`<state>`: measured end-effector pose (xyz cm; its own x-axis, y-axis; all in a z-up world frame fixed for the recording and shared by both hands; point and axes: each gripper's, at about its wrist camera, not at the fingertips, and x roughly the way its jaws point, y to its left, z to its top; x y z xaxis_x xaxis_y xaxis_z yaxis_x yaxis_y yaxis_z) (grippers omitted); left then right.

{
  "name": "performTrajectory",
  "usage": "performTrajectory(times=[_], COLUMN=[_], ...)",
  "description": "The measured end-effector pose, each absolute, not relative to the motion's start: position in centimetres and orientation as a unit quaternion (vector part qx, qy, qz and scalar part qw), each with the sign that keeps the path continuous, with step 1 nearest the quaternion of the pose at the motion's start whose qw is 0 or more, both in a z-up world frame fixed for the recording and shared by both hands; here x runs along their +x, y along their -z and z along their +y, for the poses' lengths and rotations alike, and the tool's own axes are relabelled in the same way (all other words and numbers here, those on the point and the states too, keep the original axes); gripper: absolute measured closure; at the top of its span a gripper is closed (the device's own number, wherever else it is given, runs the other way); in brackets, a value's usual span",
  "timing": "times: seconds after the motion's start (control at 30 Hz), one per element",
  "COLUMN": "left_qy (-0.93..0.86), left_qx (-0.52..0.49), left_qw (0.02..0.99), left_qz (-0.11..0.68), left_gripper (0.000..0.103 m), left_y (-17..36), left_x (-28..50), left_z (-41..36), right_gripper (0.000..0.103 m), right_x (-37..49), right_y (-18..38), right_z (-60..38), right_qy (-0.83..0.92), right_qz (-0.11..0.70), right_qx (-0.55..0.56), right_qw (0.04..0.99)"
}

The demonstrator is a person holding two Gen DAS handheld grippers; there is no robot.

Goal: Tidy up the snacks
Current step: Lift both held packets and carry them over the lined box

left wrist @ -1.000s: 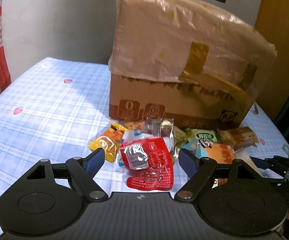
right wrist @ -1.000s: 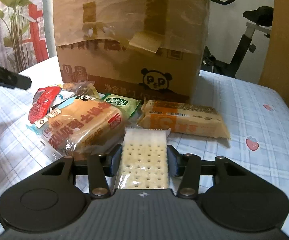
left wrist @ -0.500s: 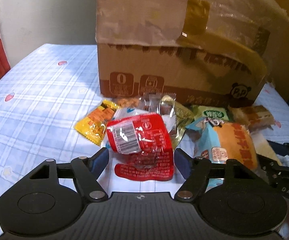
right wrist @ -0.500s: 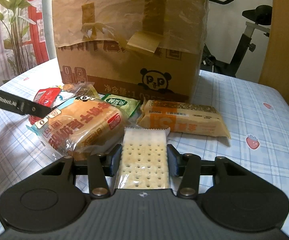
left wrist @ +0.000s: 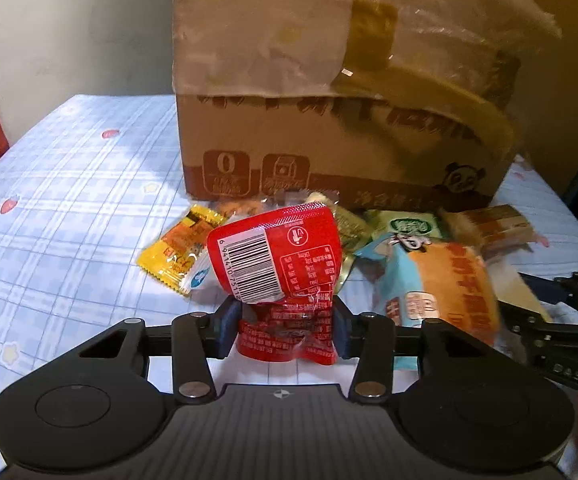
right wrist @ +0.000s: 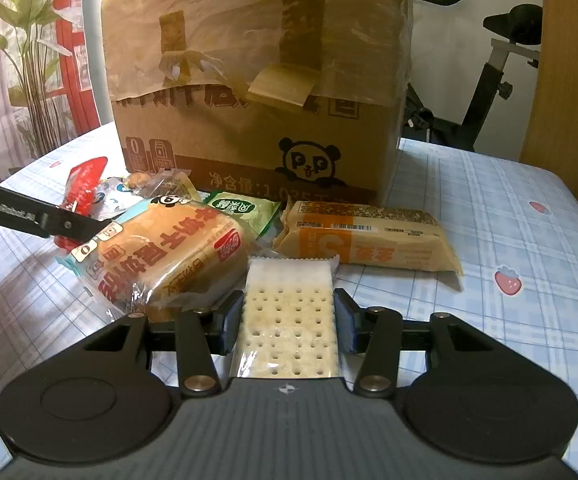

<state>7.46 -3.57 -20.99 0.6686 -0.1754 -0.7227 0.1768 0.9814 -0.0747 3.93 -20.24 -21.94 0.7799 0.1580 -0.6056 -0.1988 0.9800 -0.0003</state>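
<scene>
My left gripper [left wrist: 283, 330] is shut on a red snack packet [left wrist: 277, 264] with a barcode, which stands up between the jaws. My right gripper [right wrist: 287, 320] is shut on a clear pack of white crackers [right wrist: 287, 316] lying flat on the tablecloth. A pile of snacks lies before a tall cardboard box [right wrist: 257, 92]: a bread bun pack [right wrist: 161, 256], a green packet [right wrist: 241, 210], an orange bar pack [right wrist: 369, 240] and a yellow packet [left wrist: 177, 250]. The box also shows in the left wrist view [left wrist: 341, 92].
The table has a blue checked cloth [left wrist: 61, 208] with strawberry prints. The left gripper's arm [right wrist: 29, 214] crosses the right wrist view at left. A plant [right wrist: 29, 52] stands behind at left, an exercise bike [right wrist: 489, 80] at right.
My left gripper has closed its jaws on the red packet, which now stands upright between them. My right gripper has stayed shut on the cracker pack.
</scene>
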Motion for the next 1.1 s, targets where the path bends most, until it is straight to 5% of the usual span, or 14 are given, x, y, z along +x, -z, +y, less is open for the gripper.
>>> performTrajectory(times=[0.7,1.1], left_qy=[0.08,0.114], left_qx=[-0.014,-0.005], left_qw=[0.933,0.965], left_qz=[0.351,0.237], left_gripper=[0.054,0.054], left_y=[18.1,8.3], left_x=[5.4,7.1], left_z=[-0.7,1.0], right_gripper=[0.054,0.054], right_x=[2.3,2.0], right_y=[20.8,8.0], right_z=[-21.6,-22.0], right_qy=[-0.06,-0.078], right_qz=[0.325,0.179], right_qx=[0.004,-0.008], right_qw=[0.944,0.981])
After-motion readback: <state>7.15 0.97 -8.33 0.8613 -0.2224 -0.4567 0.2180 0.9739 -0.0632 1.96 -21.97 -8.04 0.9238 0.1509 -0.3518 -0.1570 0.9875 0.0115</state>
